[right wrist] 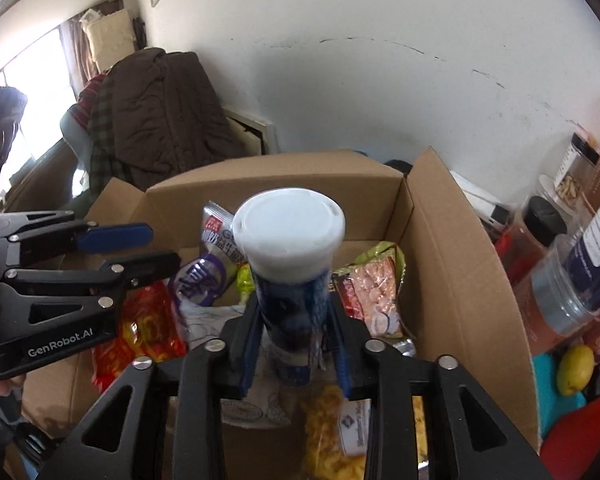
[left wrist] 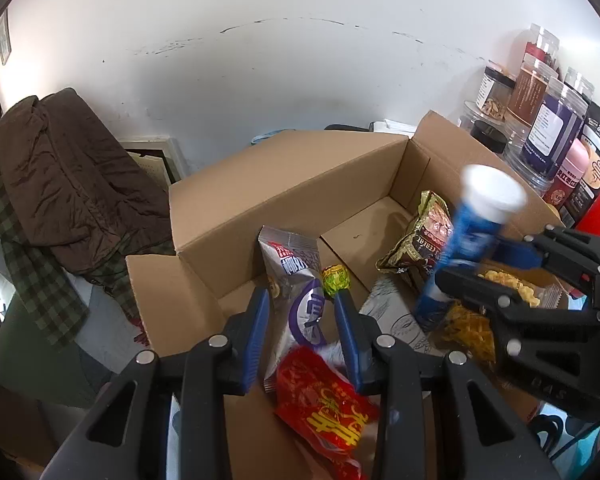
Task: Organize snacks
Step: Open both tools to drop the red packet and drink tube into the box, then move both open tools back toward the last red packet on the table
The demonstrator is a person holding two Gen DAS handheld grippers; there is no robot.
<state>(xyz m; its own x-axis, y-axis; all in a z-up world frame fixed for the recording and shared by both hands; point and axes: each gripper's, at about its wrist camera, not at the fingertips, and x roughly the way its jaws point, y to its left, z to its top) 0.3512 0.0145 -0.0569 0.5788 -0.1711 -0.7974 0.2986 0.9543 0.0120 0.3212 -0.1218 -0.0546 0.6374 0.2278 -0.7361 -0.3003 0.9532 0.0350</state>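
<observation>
Closest to my right camera, the right gripper [right wrist: 294,344] sits around a blue tube with a white cap [right wrist: 290,280]. The jaws are a little apart now; I think the pads have just let go, though the tube is blurry, so light contact on one side isn't ruled out. It stands nearly upright, its base down among the packets in the cardboard box [right wrist: 452,280].

On the left camera, the left gripper [left wrist: 302,336] hangs over the near end of the box with its jaws slightly apart. A silver and purple packet [left wrist: 300,300] runs up between the fingers and I can't tell if the pads actually pinch it. A red packet [left wrist: 328,404] lies just below. Past that there's a green-wrapped sweet [left wrist: 334,280], yellow crisps [left wrist: 470,332] under the tube and a dark cereal bag [left wrist: 418,244] against the far side.

What worries me: the tube is tall and top-heavy on soft, lumpy bags, so it could tip once I pull away, or a finger could clip it on the way out. Beyond the box wall the clear jars [left wrist: 540,120] stand close, so a wide swing right could knock them.
</observation>
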